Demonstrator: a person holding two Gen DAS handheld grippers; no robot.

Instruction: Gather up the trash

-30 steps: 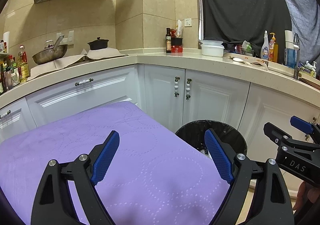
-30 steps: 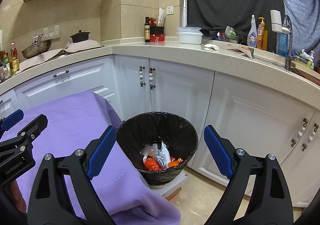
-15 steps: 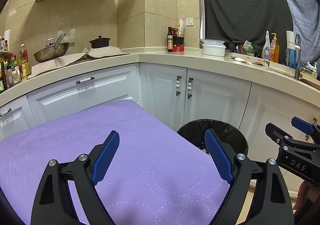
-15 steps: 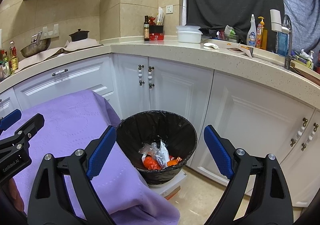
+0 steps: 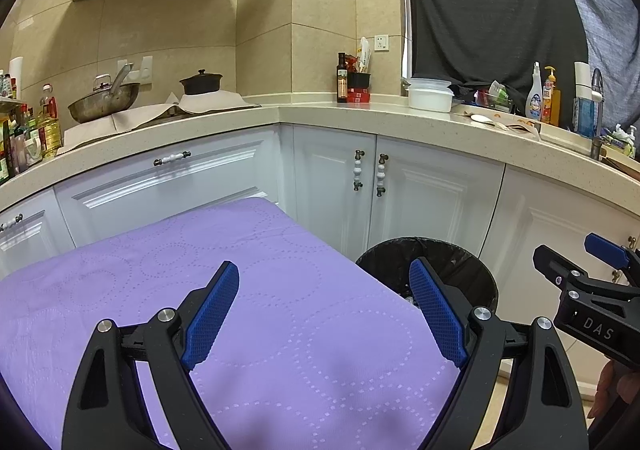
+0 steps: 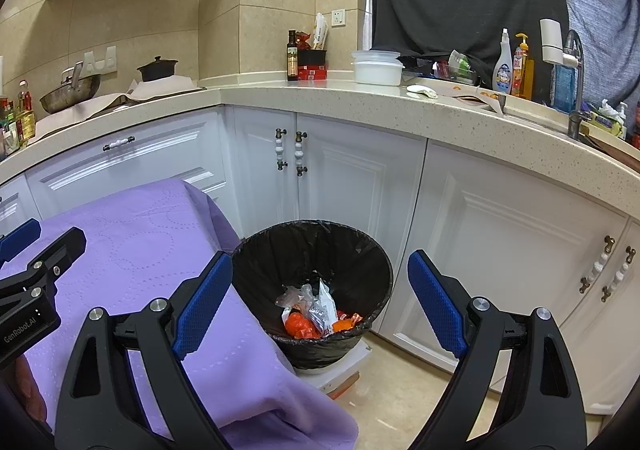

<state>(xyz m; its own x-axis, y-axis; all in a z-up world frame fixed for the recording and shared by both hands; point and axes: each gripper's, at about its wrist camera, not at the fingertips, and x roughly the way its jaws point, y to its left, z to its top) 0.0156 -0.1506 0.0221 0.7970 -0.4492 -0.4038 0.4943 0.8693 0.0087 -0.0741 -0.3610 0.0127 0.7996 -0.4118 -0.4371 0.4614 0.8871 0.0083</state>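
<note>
Purple tablecloth (image 5: 280, 290) below — left gripper (image 5: 324, 310) wide, empty, right gripper (image 6: 320, 300) wide, empty

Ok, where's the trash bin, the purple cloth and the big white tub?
trash bin (image 6: 360, 250): right wrist view, inner wall of the black liner.
purple cloth (image 5: 280, 290): left wrist view, flat top.
white tub (image 6: 377, 71): right wrist view, its side.

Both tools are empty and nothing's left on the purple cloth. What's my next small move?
Probably pull both back and stop: the left tool and right tool stand open and empty, the purple cloth shows no trash, and the wrappers lie in the bin.
</note>
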